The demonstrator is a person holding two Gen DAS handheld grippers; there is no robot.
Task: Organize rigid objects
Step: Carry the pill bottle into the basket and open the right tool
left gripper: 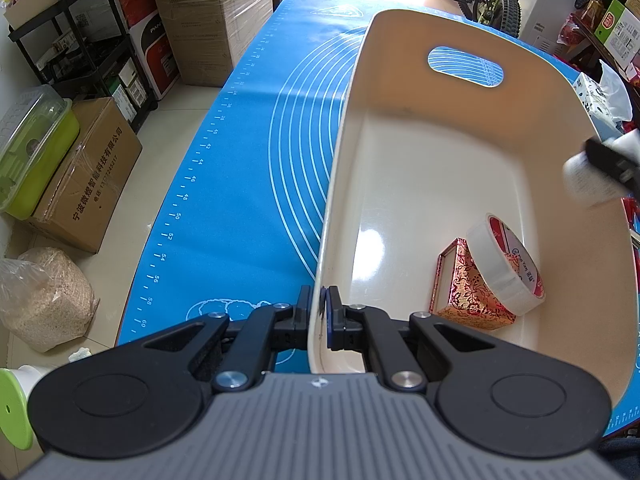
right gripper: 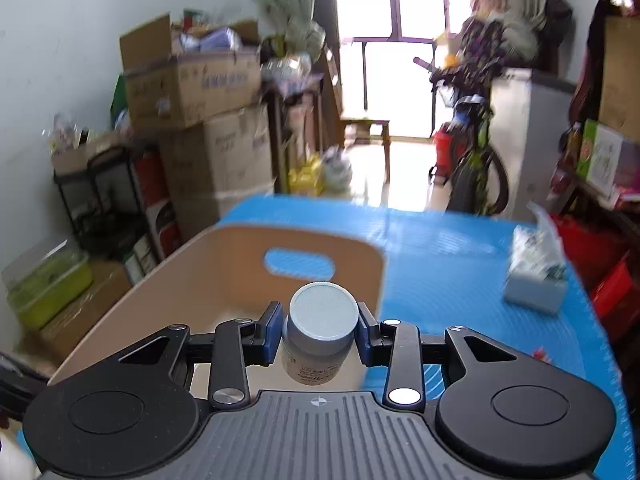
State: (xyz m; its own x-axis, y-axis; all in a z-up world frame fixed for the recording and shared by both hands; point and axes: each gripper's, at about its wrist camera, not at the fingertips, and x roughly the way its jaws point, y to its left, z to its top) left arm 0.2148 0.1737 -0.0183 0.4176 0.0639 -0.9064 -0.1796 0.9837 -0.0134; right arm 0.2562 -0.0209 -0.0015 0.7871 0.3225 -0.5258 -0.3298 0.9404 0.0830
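Observation:
A cream plastic basket [left gripper: 404,80] with a handle slot stands on the blue mat [left gripper: 240,168]. My left gripper [left gripper: 319,312] is shut on the basket's near left rim. Inside lie a red and gold box [left gripper: 466,288] and a roll of clear tape [left gripper: 506,264] leaning on it. My right gripper [right gripper: 319,330] is shut on a white bottle [right gripper: 320,332] with a grey cap, held above the basket's [right gripper: 224,272] near right part. It shows at the right edge of the left wrist view [left gripper: 592,180].
A tissue box [right gripper: 536,276] sits on the mat right of the basket. Cardboard boxes [left gripper: 208,16], a black shelf cart [left gripper: 84,44] and a green bin [left gripper: 32,148] stand on the floor to the left. A bicycle [right gripper: 472,160] stands beyond the table.

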